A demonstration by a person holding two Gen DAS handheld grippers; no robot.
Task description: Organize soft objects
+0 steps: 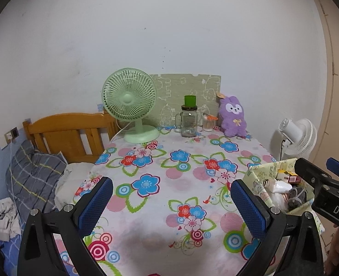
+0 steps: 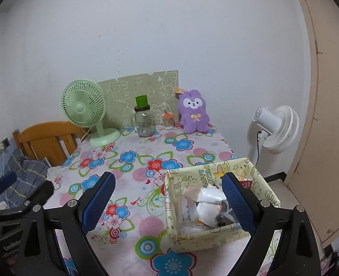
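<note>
White wall (image 2: 169, 34) is seen behind a table under a flowered cloth (image 2: 146, 161). Listed by size: a pale yellow printed fabric box (image 2: 265, 189) at the table's right edge, filled with wrapped items and something grey, possibly a soft toy; a green desk fan (image 2: 84, 108) at the back left; a purple plush rabbit (image 2: 193, 112) upright against the wall, well apart from the box; a glass jar (image 2: 144, 122). Left gripper (image 1: 171, 203) and right gripper (image 2: 168, 203) are held spread wide, nothing grasped.
</note>
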